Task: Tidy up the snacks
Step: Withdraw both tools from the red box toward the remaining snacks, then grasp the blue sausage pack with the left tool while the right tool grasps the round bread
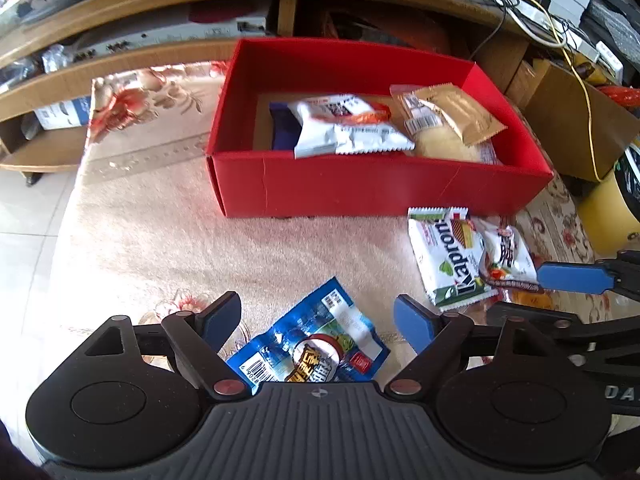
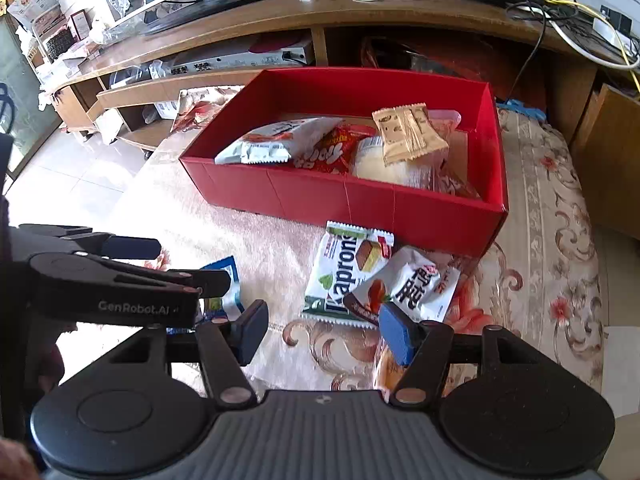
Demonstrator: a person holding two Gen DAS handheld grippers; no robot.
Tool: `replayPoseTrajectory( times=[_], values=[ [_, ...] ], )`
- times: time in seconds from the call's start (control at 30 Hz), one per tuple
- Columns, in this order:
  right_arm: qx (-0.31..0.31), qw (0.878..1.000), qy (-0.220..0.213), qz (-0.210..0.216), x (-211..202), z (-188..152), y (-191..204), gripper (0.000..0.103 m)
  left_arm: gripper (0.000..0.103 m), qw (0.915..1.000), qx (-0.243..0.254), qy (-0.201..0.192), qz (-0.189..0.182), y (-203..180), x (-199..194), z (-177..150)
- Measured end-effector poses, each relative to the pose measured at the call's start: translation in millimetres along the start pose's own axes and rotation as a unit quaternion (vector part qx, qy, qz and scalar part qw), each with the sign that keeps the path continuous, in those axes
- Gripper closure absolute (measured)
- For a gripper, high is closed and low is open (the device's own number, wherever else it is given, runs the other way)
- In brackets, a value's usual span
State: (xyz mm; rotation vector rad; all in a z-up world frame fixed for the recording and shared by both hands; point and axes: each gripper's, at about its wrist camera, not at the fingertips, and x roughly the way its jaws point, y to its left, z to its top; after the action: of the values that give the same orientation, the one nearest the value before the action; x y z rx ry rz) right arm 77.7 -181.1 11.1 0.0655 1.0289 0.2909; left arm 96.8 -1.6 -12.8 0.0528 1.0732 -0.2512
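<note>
red cardboard box on the floral rug holds several snacks. left gripper hangs with jaws apart over a blue packet, not touching. right gripper, jaws apart, nears the white kaprons wafer pack.

**Blue packet between open jaws, red box ahead**

The left gripper points down at a patterned rug, its jaws spread wide with a blue snack packet lying between them, untouched by either pad. Beyond stands a red box holding a white packet, a tan sachet and a pale bun. Just right of the box's near corner lies a green-and-white wafer packet, overlapped by another white packet. The right gripper's blue finger reaches in beside these.
</note>
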Motion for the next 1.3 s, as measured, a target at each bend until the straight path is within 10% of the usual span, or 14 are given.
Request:
replayPoseTrajectory(
  times=[0.47, 0.87, 1.3],
  values=[
    [0.013, 1.000, 0.009, 0.003, 3, 0, -6, 0.044, 0.011, 0.9977, 0.024, 0.047, -0.043, 6, 27, -2],
    [0.036, 0.999, 0.004, -0.007, -5, 0, -21, 0.041, 0.010, 0.9968, 0.049, 0.062, -0.008, -10, 29, -21],
    [0.073, 0.995, 0.045, -0.045, 17, -12, -51, 0.037, 0.026, 0.9976, 0.045, 0.051, -0.011, -18, 19, -25]
  ],
)
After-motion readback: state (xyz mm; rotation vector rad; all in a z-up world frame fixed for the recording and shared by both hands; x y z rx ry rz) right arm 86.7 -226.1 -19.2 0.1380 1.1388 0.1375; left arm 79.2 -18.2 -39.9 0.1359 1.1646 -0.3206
